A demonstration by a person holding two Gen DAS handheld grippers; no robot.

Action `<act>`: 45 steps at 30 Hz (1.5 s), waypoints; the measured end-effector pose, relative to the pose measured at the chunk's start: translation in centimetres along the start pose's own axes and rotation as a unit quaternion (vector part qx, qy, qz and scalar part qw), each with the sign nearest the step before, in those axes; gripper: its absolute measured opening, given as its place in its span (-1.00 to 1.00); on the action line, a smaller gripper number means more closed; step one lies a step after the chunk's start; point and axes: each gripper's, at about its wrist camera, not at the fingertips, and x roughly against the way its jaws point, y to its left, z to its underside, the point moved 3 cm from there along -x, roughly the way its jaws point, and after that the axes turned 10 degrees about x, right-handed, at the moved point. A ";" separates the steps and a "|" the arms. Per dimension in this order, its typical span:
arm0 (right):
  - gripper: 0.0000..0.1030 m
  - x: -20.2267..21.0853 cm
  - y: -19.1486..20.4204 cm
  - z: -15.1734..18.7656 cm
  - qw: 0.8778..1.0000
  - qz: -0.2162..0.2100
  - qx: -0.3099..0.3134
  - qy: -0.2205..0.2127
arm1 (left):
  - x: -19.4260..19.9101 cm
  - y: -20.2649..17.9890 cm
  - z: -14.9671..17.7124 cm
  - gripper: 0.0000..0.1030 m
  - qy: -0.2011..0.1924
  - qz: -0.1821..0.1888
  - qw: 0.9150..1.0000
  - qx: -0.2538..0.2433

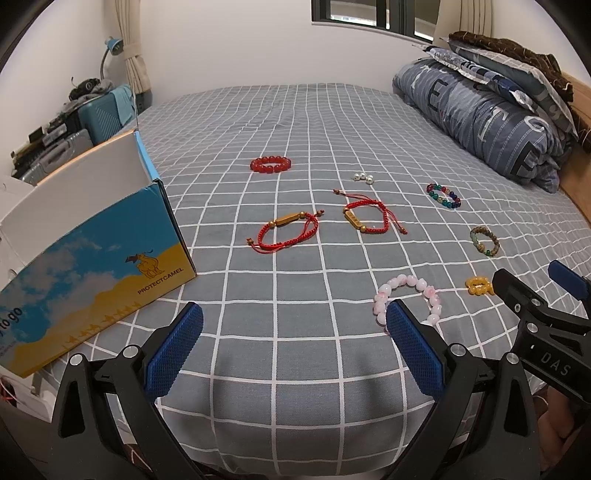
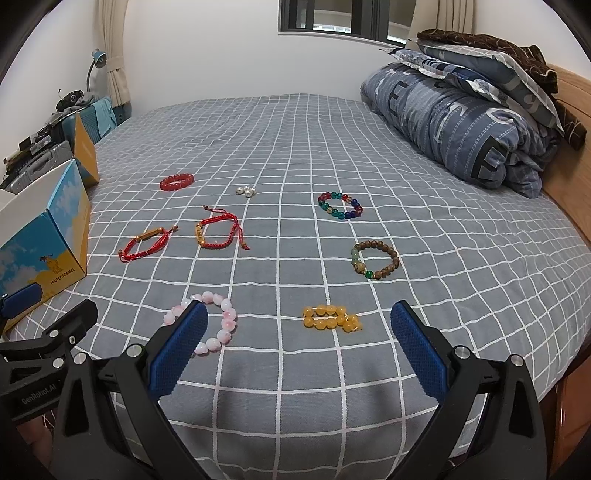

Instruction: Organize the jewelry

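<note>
Several bracelets lie on the grey checked bed. A pink bead bracelet (image 2: 207, 325) and a yellow bead bracelet (image 2: 331, 318) lie nearest. Farther off are a wooden bead bracelet (image 2: 375, 259), a multicolour bead bracelet (image 2: 340, 206), two red cord bracelets (image 2: 147, 243) (image 2: 218, 230), a red bead bracelet (image 2: 177, 181) and small pearls (image 2: 246, 191). An open blue and yellow box (image 1: 92, 251) stands at the left. My left gripper (image 1: 295, 325) is open and empty above the bed's near edge. My right gripper (image 2: 299, 325) is open and empty, just short of the yellow bracelet.
A rolled blue quilt (image 2: 461, 125) with pillows lies at the far right beside the wooden bed frame (image 2: 569, 206). Suitcases and clutter (image 1: 74, 122) stand beyond the bed's left side. The wall and a window (image 2: 332, 18) are behind.
</note>
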 end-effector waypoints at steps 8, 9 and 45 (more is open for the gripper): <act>0.86 0.1 -0.1 0.0 1.000 0.002 -0.001 -0.002 | 0.0 0.0 0.0 0.89 0.000 -0.001 1.000 0.000; 0.85 0.1 -0.1 0.0 1.000 0.002 0.000 -0.002 | -0.1 0.0 0.0 0.89 0.000 -0.001 1.000 0.000; 0.85 1.3 -4.0 -5.1 0.999 0.031 -0.007 -0.009 | 1.5 -1.3 -5.5 0.89 -0.010 0.001 1.000 -0.001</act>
